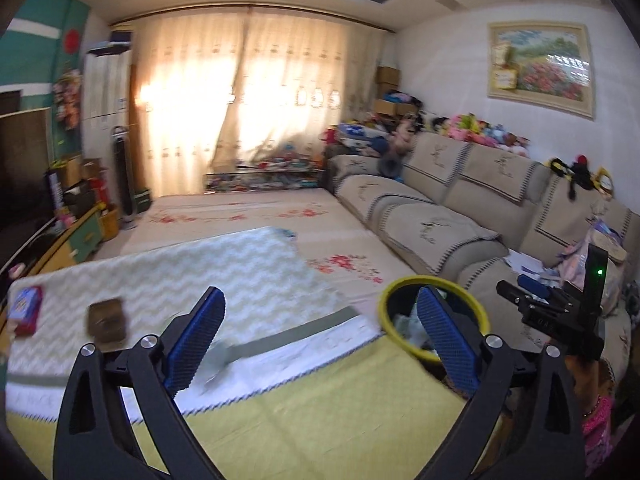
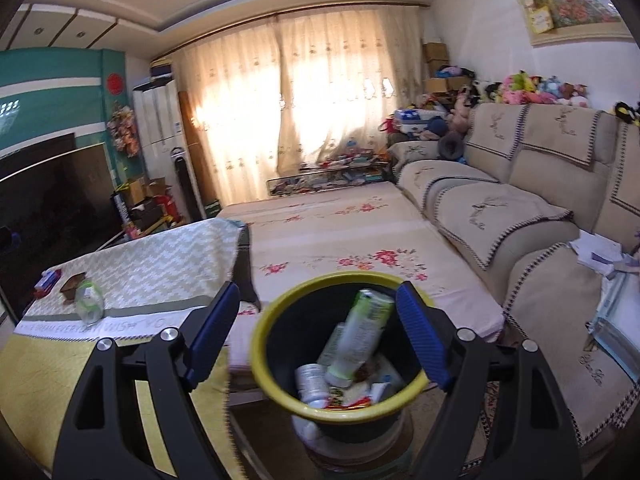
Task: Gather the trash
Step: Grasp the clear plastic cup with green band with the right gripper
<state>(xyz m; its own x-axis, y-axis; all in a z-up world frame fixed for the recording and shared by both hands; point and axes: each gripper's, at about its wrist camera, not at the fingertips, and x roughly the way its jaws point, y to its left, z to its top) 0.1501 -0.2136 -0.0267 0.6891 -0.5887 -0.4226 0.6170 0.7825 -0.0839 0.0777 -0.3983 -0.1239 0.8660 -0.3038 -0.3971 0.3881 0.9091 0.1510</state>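
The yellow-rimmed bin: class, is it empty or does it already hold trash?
It holds trash. The right wrist view looks into the bin and shows a green-white tube, a small white bottle and wrappers. It is partly filled.

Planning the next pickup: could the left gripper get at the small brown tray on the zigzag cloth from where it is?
Probably yes. The left gripper is open and empty, the brown tray lies uncovered on the tablecloth ahead-left, and nothing stands between them.

The bin (image 2: 340, 360) (bottles (image 2: 356, 340) inside) stands right of the table (image 2: 160, 264), left of the sofa (image 2: 520, 208).
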